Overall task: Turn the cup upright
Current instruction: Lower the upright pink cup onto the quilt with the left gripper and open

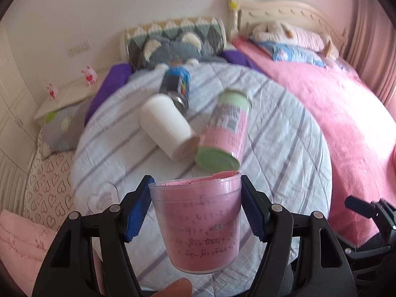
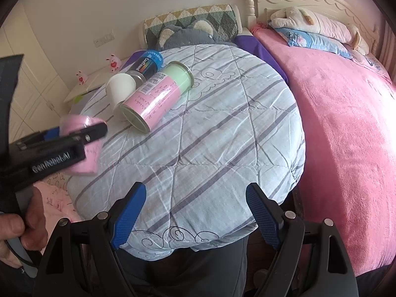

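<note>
cup [image 1: 198, 225] clamped mouth-up in left gripper [image 1: 196, 210] above quilt [image 1: 272, 148].

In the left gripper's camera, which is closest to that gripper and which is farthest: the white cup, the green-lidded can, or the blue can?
From the left gripper, which holds the pink-lined cup:
1. Green-lidded can, lying just ahead, slightly right.
2. White cup, on its side, ahead left, touching that can.
3. Blue can, lying behind both, toward the pillows.

cup [image 2: 81, 146] half-hidden behind left gripper [image 2: 74, 133]
</note>
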Motion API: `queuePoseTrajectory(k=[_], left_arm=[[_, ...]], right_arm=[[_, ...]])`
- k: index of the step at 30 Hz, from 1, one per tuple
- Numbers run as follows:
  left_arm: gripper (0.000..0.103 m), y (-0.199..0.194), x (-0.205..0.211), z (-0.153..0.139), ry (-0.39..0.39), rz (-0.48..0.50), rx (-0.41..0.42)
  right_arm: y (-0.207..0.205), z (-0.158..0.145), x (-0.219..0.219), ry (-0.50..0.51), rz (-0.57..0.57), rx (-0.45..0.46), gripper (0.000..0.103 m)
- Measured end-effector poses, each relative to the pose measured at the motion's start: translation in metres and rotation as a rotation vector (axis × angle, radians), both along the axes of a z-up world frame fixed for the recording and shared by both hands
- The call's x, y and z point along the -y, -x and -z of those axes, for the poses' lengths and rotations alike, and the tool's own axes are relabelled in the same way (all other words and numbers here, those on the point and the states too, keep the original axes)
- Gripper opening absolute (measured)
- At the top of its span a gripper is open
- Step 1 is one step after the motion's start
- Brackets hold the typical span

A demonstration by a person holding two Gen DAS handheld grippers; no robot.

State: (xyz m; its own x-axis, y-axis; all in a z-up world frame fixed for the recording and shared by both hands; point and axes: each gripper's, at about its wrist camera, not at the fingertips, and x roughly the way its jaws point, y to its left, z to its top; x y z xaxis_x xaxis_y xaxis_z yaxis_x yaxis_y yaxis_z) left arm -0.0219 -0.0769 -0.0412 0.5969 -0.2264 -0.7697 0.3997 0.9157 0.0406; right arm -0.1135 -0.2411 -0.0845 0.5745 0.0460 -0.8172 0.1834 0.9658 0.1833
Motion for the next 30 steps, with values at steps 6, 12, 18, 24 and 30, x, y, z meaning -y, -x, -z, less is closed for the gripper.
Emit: queuePoseTrajectory(k=[6,12,18,24,30], left_arm=[[0.07,0.009,-0.009,-0.006,0.018,-0.018,0.128],[0.07,0.021,-0.021,0.012,0.073,-0.04,0.214],[0.071,0.037,-0.037,0.057,0.119,-0.046,0.236],[0.072,0.057,-0.05,0.065,0.124,-0.045,0.255],[0.071,0.06,-0.046,0.051,0.136,-0.025,0.325]], right_arm=[[-0.001,-0.002,-0.005,0.004,0.004,0.014,0.084],[0.001,0.0,-0.016,0.019,-0.005,0.011,0.084],[0.011,0.008,-0.036,0.036,-0.027,-0.014,0.084],[0.026,0.008,-0.052,0.045,-0.045,-0.014,0.084],[0.034,0.002,-0.055,0.051,-0.045,0.004,0.084]])
